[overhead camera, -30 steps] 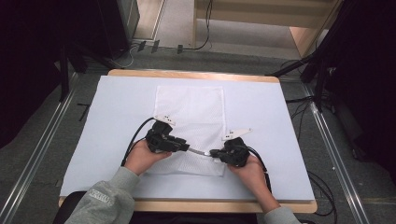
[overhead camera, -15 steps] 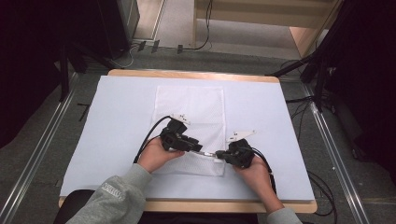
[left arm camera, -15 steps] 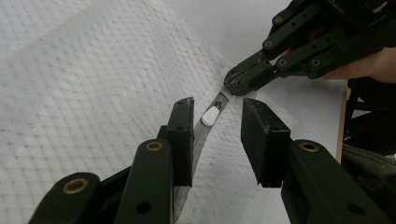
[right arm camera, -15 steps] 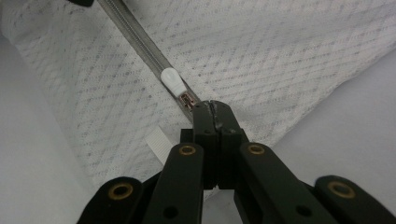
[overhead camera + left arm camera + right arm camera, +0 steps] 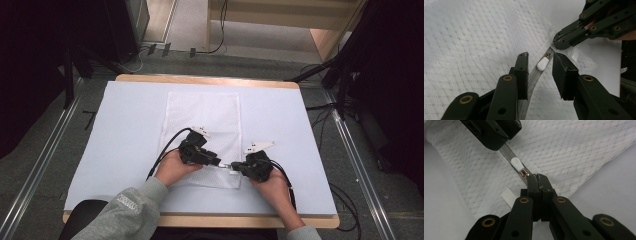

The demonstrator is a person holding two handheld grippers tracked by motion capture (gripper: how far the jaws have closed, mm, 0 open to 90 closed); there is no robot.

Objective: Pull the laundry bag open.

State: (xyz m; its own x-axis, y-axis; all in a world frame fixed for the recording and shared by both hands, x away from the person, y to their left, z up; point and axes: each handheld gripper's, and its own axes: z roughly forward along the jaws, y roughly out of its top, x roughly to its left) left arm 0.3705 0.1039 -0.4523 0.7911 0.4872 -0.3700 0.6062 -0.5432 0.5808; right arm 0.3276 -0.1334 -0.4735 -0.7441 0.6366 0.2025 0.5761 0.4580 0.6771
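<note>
Zipper pull (image 5: pixel 543 64) lies between the left claw's (image 5: pixel 540 70) parted jaws.

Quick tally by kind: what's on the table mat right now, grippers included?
Grippers: 2, left gripper and right gripper
Mesh bags: 1, white mesh bag
Zipper pulls: 1, white zipper pull
Total: 4

The left gripper (image 5: pixel 216 161) has its jaws parted, tips aimed at the right gripper (image 5: pixel 236 167). The right gripper's jaws are pressed together, their tips just beyond the left jaws' tips. Both forearms reach in low.
</note>
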